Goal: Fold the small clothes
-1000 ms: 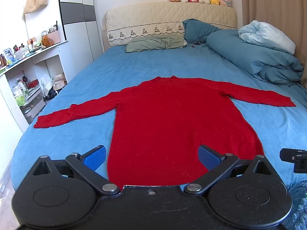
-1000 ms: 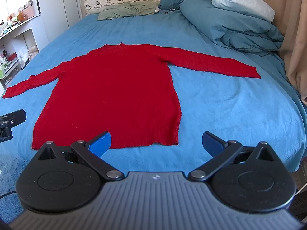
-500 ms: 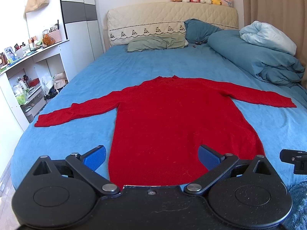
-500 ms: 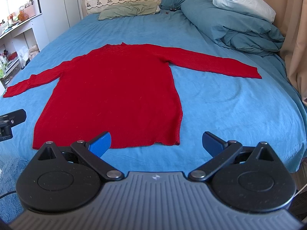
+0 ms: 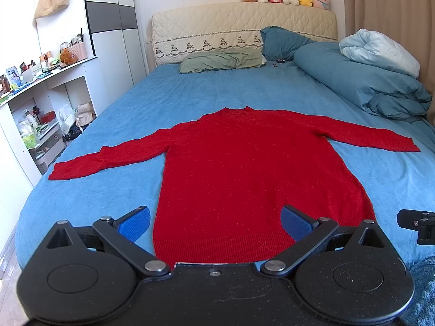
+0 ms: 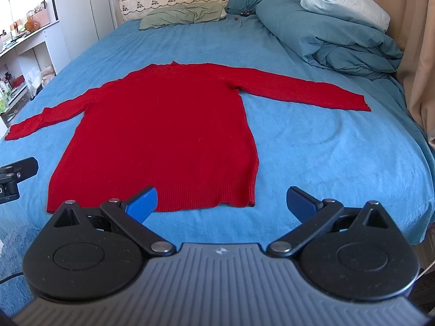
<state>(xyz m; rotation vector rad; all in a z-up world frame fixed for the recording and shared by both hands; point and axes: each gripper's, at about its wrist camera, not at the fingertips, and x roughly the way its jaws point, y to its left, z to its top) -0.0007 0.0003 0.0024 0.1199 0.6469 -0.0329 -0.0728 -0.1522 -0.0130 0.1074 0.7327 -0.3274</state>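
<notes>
A red long-sleeved sweater (image 5: 244, 168) lies flat on the blue bed (image 5: 190, 95), both sleeves spread out, hem toward me. It also shows in the right wrist view (image 6: 168, 125). My left gripper (image 5: 216, 221) is open and empty, hovering just above the hem's middle. My right gripper (image 6: 221, 203) is open and empty, near the hem's right corner (image 6: 250, 203) at the bed's front edge. The tip of the other gripper shows at the right edge of the left wrist view (image 5: 418, 221) and at the left edge of the right wrist view (image 6: 16, 174).
A folded blue duvet (image 5: 367, 87) with a pale pillow (image 5: 380, 51) lies at the back right. A green pillow (image 5: 220, 61) and a dark blue pillow (image 5: 282, 42) rest by the headboard (image 5: 244, 27). White shelves (image 5: 40, 103) stand to the left, a curtain (image 6: 418, 54) to the right.
Both grippers have drifted slightly; the sweater sits marginally lower in both views. Jaws stay open and the sweater has not moved.
</notes>
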